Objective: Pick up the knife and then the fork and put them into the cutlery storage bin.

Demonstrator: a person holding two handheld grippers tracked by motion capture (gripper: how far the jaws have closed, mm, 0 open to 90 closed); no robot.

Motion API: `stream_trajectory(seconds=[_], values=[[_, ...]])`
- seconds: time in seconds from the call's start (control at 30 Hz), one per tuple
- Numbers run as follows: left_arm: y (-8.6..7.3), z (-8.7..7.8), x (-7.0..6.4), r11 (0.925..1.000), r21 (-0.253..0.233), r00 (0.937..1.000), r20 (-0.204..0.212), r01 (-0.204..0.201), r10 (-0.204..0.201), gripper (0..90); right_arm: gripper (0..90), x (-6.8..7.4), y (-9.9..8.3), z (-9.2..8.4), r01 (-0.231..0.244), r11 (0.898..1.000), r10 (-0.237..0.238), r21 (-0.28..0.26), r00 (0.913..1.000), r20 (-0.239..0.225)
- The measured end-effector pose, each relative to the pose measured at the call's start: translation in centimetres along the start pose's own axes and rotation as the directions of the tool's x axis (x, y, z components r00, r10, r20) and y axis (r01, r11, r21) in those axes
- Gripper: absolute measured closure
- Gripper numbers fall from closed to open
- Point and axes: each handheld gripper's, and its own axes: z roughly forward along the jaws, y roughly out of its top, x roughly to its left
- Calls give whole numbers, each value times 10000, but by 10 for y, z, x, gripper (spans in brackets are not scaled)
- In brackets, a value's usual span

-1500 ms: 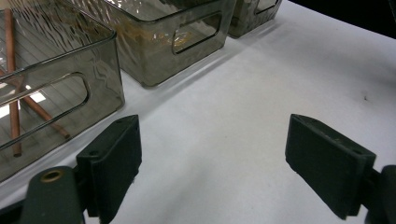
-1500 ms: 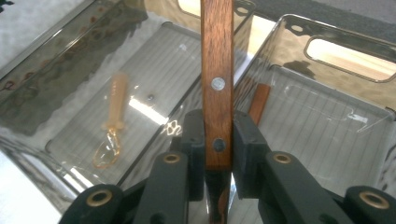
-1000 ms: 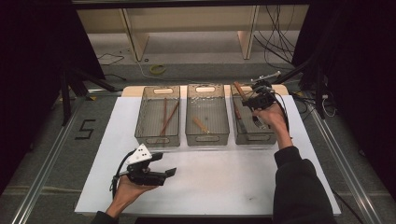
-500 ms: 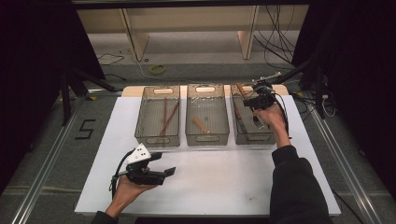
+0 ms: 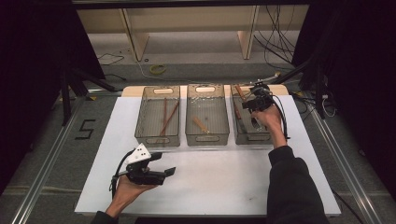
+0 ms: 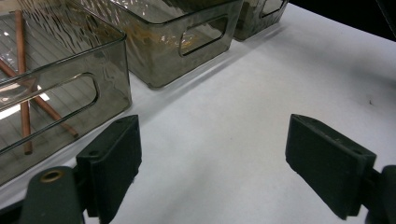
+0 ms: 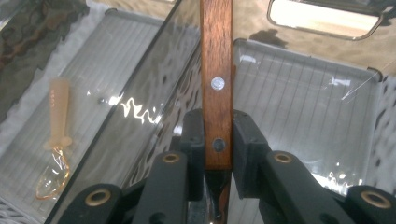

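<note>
White table covering (image 5: 210, 182) under dark surrounds, three smoky clear bins in a row at the far edge. At my left, left gripper (image 5: 161, 172) rests low over bare covering near the front, jaws spread wide, nothing between them. Left bin (image 5: 158, 138) holds two thin brown sticks (image 5: 164, 116), crossed. Middle bin (image 5: 207, 138) holds a pale plastic spoon (image 7: 55, 140). Over the right bin (image 5: 250, 139), right gripper (image 7: 218, 154) is clamped on a wooden handle (image 7: 217, 74) with two metal rivets, pads pinching its lower end; the handle stands up past the jaws toward the bin's far wall. Blade or head below the pads too dark to identify. Reading: sorting utensils by bin, with this piece either being set in or lifted out, cannot tell which. Next move calls for keeping the handle clear of the bin wall and holding the pinch firm until it lies flat.
</note>
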Motion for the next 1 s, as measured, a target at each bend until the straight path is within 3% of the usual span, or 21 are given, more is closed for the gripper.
stream_trajectory(seconds=[0.17, 0.23, 0.5, 0.7, 1.0], values=[[0, 0, 0, 10000, 11, 10000, -8, 1, -1, 178, 755, 0, -1, 5, -61, 9998, 60, 189, 10000, 53], [0, 0, 0, 10000, 13, 10000, -11, -1, 1, 177, 652, 0, -1, 5, -188, 9993, 185, 337, 9998, 92], [0, 0, 1, 10000, 21, 10000, -30, -10, 10, 176, 547, -5, -2, -4, -418, 9991, 418, 87, 9991, -30], [0, -1, 2, 10000, -2, 9999, -101, -3, 3, 174, 494, -3, -7, -12, -273, 9994, 268, -229, 9994, -211], [0, -2, 4, 10000, -31, 9998, -182, 57, -58, 173, 420, 11, -19, -27, 205, 9969, -260, -760, 9970, -725]])
